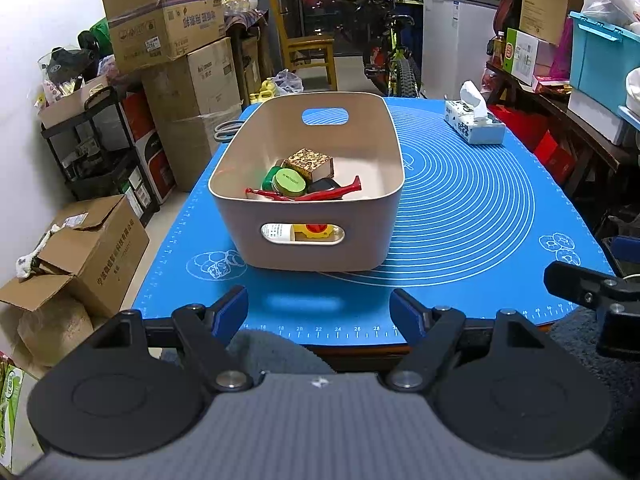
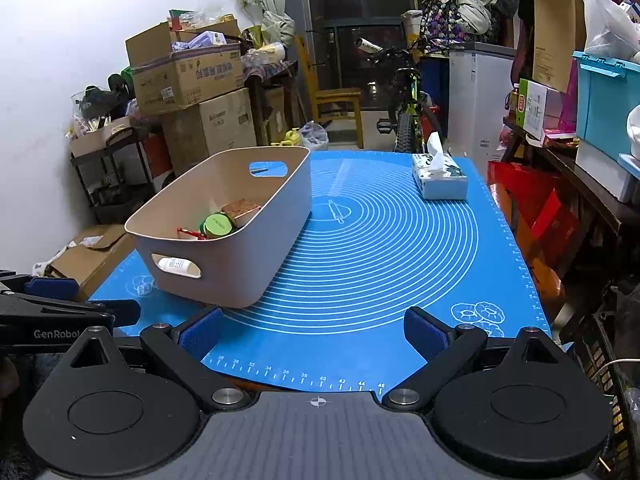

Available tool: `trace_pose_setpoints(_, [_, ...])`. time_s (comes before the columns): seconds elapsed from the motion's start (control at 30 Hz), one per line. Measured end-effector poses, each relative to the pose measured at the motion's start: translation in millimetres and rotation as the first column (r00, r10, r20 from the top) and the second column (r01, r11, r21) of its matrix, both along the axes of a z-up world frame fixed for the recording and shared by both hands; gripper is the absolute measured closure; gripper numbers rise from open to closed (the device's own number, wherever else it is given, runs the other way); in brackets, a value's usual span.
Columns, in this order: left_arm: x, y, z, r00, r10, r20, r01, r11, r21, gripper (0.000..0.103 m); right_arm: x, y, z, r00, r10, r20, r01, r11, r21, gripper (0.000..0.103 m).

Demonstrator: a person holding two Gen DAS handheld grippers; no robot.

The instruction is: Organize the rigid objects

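A beige plastic bin (image 1: 380,224) (image 2: 276,240) stands on the blue mat (image 1: 472,208) (image 2: 380,248). Inside lie a gold patterned box (image 1: 309,164) (image 2: 240,210), a green round tin (image 1: 290,181) (image 2: 218,225), a red tool (image 1: 336,193) and other small items. A white bottle (image 2: 174,266) shows through the near handle slot. My left gripper (image 1: 319,308) hovers open at the mat's near edge, in front of the bin, with nothing between its fingers. My right gripper (image 2: 312,330) is open too, to the right of the bin, over bare mat.
A tissue box (image 1: 474,124) (image 2: 440,178) sits at the mat's far right. Scissors (image 1: 224,130) lie off the bin's far left corner. Stacked cardboard boxes (image 1: 180,52) and a shelf cart line the left; cluttered shelves (image 1: 580,80) the right; a bicycle (image 2: 408,120) beyond.
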State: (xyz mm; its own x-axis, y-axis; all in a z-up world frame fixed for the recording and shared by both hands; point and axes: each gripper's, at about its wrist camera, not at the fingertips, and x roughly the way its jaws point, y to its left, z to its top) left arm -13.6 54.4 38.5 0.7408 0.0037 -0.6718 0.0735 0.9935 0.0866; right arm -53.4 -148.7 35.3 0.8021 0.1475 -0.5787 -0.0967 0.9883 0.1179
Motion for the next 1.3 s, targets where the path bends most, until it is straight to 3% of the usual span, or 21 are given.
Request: trace_pose_setpoints(1.3, [0.5,0.0,-1.0,1.000,-0.001,-0.001,0.001,1.000,0.004,0.025,-1.3,-0.1,1.0,1.000,-0.005,0.003,0.006,1.000,-0.007,0.006])
